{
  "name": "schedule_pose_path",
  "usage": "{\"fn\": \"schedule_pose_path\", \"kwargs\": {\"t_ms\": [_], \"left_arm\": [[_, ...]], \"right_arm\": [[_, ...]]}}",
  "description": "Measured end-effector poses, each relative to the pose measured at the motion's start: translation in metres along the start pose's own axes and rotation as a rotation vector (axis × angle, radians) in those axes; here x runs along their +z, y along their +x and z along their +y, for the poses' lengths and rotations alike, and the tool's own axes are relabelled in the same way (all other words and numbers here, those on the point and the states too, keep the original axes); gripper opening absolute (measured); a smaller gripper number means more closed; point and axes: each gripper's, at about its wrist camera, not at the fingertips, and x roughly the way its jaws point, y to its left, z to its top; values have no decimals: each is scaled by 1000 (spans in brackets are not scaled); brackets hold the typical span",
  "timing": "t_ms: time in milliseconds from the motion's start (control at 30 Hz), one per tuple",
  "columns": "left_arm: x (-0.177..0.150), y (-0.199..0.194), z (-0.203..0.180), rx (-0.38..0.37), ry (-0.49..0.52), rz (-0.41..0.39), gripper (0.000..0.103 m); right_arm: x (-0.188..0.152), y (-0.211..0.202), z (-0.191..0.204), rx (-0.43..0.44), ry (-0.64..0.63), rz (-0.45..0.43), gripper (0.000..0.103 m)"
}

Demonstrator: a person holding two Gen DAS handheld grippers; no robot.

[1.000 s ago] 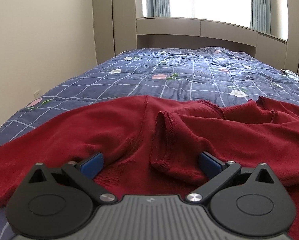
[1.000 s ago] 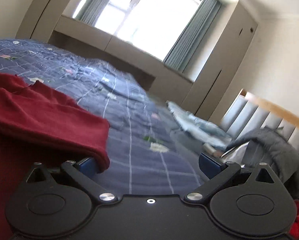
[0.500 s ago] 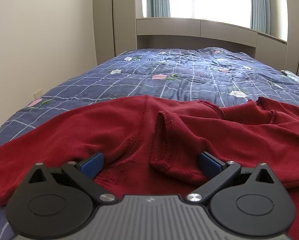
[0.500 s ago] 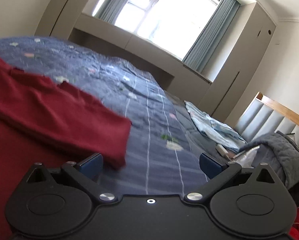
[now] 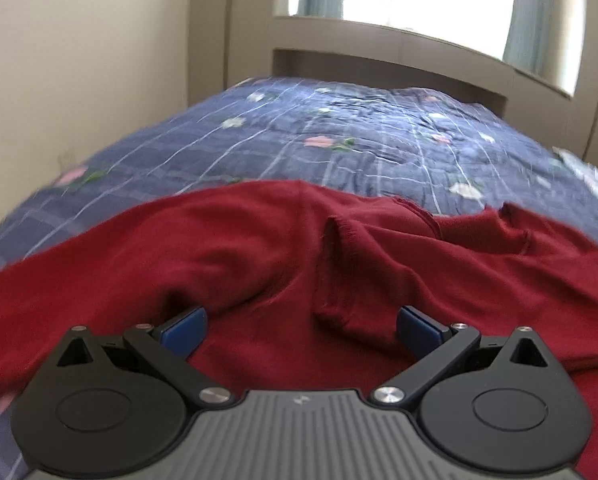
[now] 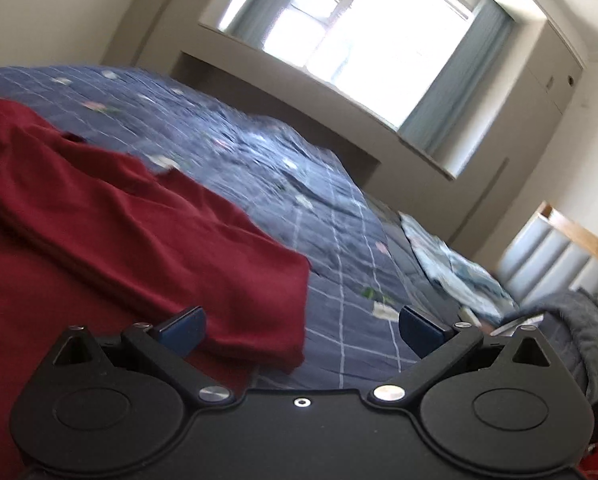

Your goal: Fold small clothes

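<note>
**Both grippers wide open over a red garment on the bed**

Nearest in the left wrist view, the left gripper (image 5: 301, 326) stands with its jaws spread wide and nothing clamped between them; its blue fingertips (image 5: 183, 328) rest low on the red garment (image 5: 235, 256), and the left one sits partly tucked under a raised fold, so its very end is hidden; between the fingers a hemmed flap of the cloth rises in a ridge, loose and ungripped. The garment spreads across the near edge of the bed (image 5: 379, 136); its left and right ends run out of the frame, so its full outline cannot be made out, and the bed's left side is smeared by blur.

In the right wrist view, the right gripper (image 6: 302, 330) is likewise opened wide and holds nothing; its left fingertip (image 6: 183, 330) lies against the red garment (image 6: 119, 224), whose corner hangs between the jaws, while the right fingertip stands over the bare blue checked quilt (image 6: 339, 240); the garment fills the near left of this view and is cut off by the frame.

Farther off, a pale blue cloth (image 6: 455, 268) lies bunched toward the bed's right edge, too blurred to identify; a grey bundle (image 6: 579, 320) sits beyond it beside a padded headboard (image 6: 559, 248); at the far end a bright window (image 6: 363, 28) is overexposed, its detail lost.
</note>
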Motion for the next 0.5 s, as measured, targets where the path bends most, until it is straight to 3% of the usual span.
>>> {"fn": "schedule_pose_path", "kwargs": {"t_ms": [100, 233, 500], "left_arm": [[-1, -29, 32, -30, -102, 17, 103], [-5, -70, 86, 14, -224, 11, 103], [-30, -140, 203, 334, -322, -61, 103]], "right_arm": [[0, -29, 8, 67, -3, -15, 102], [-2, -70, 32, 185, 2, -24, 102], [-4, -128, 90, 347, -15, -27, 102]]}}
